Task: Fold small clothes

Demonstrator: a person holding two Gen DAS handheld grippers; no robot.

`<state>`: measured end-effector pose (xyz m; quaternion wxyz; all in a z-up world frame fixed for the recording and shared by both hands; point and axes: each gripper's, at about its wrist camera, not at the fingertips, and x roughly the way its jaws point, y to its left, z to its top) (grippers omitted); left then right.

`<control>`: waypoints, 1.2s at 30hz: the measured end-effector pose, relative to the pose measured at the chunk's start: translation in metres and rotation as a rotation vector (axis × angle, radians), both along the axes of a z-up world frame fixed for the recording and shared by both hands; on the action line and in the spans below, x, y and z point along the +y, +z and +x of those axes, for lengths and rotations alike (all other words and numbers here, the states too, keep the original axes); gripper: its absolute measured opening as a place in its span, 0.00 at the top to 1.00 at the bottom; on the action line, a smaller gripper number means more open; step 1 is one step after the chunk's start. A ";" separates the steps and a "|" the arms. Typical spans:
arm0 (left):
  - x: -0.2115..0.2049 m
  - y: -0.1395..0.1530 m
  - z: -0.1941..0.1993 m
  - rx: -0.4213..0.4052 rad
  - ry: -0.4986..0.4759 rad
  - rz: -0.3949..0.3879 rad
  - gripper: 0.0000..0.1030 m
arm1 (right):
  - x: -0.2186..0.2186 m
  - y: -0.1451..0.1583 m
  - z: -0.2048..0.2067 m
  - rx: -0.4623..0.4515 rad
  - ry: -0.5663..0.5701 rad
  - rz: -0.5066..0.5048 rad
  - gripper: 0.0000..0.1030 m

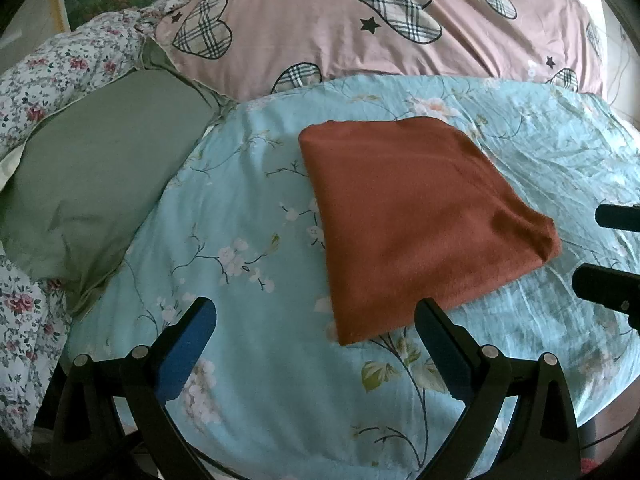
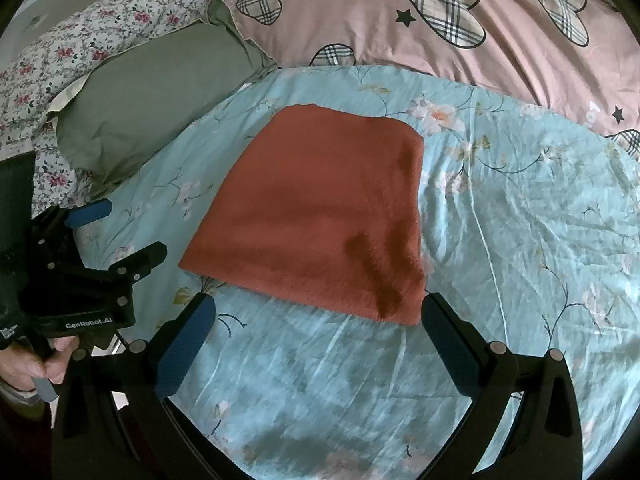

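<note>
A rust-red fleecy cloth [image 1: 416,220] lies folded flat into a rough square on the light blue floral sheet [image 1: 248,216]. My left gripper [image 1: 316,316] hovers open just short of the cloth's near corner, holding nothing. In the right wrist view the same cloth [image 2: 320,216] lies ahead, and my right gripper [image 2: 318,312] stands open at its near edge, its right fingertip beside the near right corner. The left gripper [image 2: 120,228] shows open at the left of that view, held by a hand [image 2: 44,364]. The right gripper's fingertips [image 1: 612,216] poke in at the left wrist view's right edge.
A grey-green pillow [image 1: 96,176] lies to the left of the cloth. A pink quilt with plaid hearts [image 1: 360,24] is heaped behind it. White rose-print bedding [image 1: 60,68] bunches at the far left. Bare blue sheet [image 2: 520,240] spreads right of the cloth.
</note>
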<state>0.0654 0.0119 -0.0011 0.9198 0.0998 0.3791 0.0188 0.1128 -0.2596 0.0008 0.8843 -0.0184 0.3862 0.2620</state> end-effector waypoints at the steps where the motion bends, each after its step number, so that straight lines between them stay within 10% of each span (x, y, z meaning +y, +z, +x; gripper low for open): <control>1: 0.000 0.000 0.001 0.001 -0.001 0.000 0.03 | 0.000 0.000 0.000 -0.001 0.000 0.001 0.01; 36: -0.018 0.005 0.036 0.004 -0.012 0.017 0.03 | -0.013 0.007 0.045 0.007 -0.021 0.013 0.01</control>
